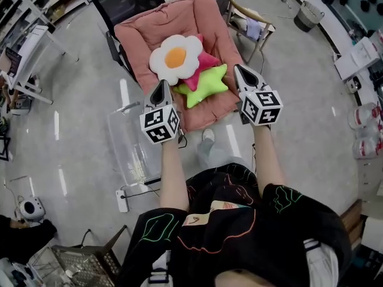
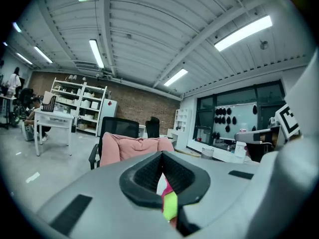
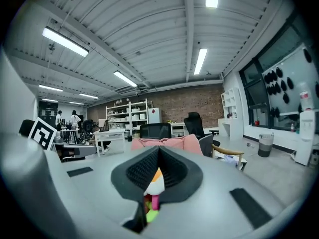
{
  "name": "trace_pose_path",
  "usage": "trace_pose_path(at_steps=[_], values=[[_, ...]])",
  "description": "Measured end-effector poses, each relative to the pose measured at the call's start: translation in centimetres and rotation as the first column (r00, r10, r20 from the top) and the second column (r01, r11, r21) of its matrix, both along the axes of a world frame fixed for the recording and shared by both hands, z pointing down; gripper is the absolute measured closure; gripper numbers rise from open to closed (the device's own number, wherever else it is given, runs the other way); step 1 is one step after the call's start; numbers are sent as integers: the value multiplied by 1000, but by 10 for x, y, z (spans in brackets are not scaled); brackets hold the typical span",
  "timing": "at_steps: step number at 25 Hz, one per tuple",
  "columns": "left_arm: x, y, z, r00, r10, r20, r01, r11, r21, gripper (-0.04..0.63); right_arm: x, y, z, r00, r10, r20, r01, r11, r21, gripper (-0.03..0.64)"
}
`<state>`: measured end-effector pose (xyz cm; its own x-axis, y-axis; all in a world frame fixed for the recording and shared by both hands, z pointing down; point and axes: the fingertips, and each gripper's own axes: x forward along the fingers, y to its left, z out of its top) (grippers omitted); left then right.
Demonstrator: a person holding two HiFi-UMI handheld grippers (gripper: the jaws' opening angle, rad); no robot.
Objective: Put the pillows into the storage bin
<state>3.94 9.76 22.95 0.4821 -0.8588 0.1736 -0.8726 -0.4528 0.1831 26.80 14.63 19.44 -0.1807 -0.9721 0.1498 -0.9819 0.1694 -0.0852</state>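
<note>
Three pillows lie stacked on a pink cushioned chair (image 1: 197,17): a white flower pillow with an orange centre (image 1: 175,57), a pink star pillow (image 1: 203,64) and a green star pillow (image 1: 206,85). My left gripper (image 1: 161,84) hovers at the stack's near left, shut and empty. To the right of the green pillow, my right gripper (image 1: 239,69) is shut and empty too. A clear storage bin (image 1: 133,145) stands on the floor left of the chair. The left gripper view shows the green pillow (image 2: 170,205) below the shut jaws; the right gripper view shows the flower pillow (image 3: 155,179).
A black office chair (image 1: 128,2) stands behind the pink one, and a wooden chair (image 1: 256,24) to its right. A power strip (image 1: 122,200) and a wire basket (image 1: 90,265) lie on the floor at the near left. White shelves (image 1: 42,5) line the far left.
</note>
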Motion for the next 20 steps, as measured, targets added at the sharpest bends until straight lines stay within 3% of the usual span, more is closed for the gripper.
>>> trace_pose_path(at_steps=[7, 12, 20], values=[[23, -96, 49, 999, -48, 25, 51, 991, -126, 600, 33, -112, 43, 999, -13, 49, 18, 995, -101, 624], [39, -160, 72, 993, -105, 58, 113, 980, -165, 600, 50, -184, 68, 998, -38, 45, 44, 988, -145, 624], [39, -202, 112, 986, -145, 86, 163, 947, -275, 600, 33, -270, 108, 988, -118, 96, 136, 968, -209, 623]])
